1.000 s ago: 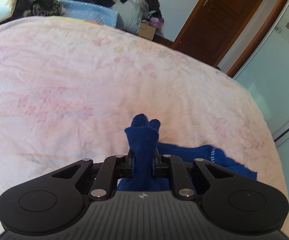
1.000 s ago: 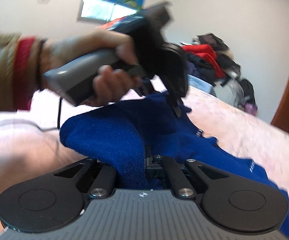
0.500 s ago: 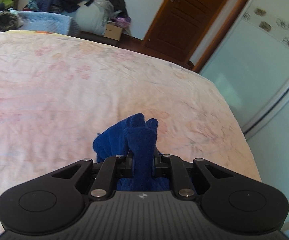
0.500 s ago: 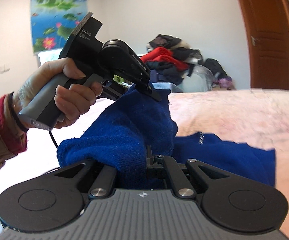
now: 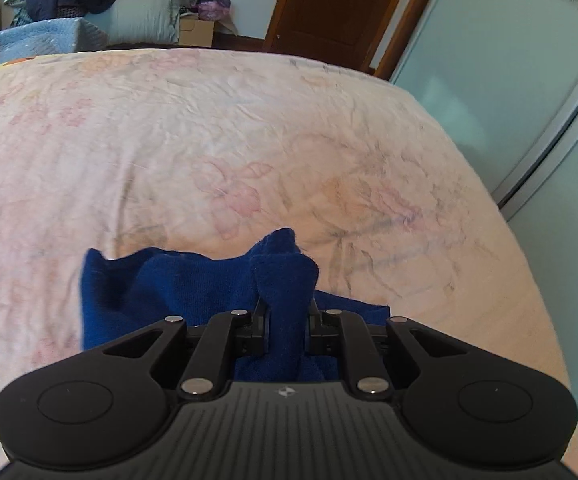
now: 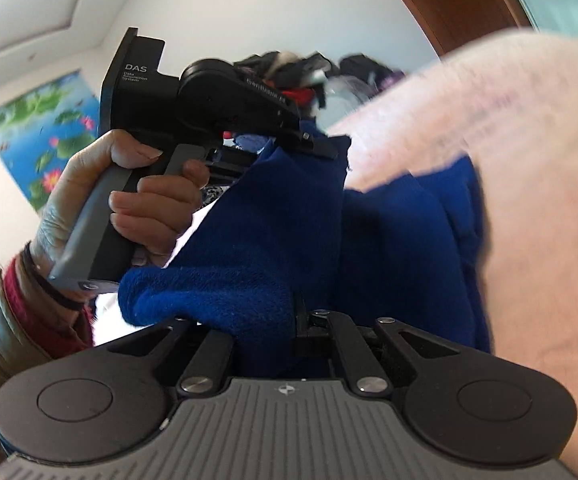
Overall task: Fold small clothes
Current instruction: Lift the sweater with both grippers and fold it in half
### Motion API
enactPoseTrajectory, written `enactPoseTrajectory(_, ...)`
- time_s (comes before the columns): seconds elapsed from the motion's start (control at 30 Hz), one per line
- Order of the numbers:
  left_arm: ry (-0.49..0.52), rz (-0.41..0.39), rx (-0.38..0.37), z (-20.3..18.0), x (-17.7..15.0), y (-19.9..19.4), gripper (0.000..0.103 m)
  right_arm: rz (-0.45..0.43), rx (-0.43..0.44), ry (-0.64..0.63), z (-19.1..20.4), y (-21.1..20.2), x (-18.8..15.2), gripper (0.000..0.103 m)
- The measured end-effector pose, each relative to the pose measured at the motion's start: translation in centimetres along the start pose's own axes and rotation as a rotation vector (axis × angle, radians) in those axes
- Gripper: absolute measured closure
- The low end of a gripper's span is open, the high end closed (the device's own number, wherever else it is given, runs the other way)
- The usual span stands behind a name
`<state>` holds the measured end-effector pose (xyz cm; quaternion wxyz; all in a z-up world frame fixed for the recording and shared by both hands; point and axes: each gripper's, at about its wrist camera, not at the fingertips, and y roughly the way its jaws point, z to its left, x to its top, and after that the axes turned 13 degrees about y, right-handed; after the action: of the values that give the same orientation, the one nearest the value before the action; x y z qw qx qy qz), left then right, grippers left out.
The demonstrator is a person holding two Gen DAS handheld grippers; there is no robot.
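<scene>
Blue fleece garment (image 5: 285, 280) is still pinched between the left gripper (image 5: 285, 316) jaws, bunching up just ahead of them, while the right gripper (image 6: 295, 320) jaws are opening with fleece between them. Both have swung across the bed (image 5: 249, 140); the fold looks carried over, right corner being let go

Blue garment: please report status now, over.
Left tool shut on blue garment. Right tool opening, cloth between jaws. Garment partly on pink bedsheet. Nothing in the way.
</scene>
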<state>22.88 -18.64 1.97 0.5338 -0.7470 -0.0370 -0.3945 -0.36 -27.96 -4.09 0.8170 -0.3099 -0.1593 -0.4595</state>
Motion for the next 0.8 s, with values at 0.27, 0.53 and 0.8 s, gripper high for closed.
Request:
enactPoseTrajectory(0.27, -0.023, -0.03, -0.055, -1.5, 0.2, 2.1, 0.046, 0.049, -0.042, 0.124, -3.8, 0.5, -0.2, 0.069)
enactPoseTrajectory(0.53, -0.038, -0.14, -0.016, -0.3, 0.6, -0.2, 0.026, 0.052, -0.048, 0.15, -5.0, 0.6, -0.5, 0.061)
enactPoseTrajectory(0.8, 0.006, -0.19, 0.15, 3.8, -4.1, -5.0, 0.026, 0.072, -0.016, 0.212, -6.3, -0.5, -1.2, 0.061)
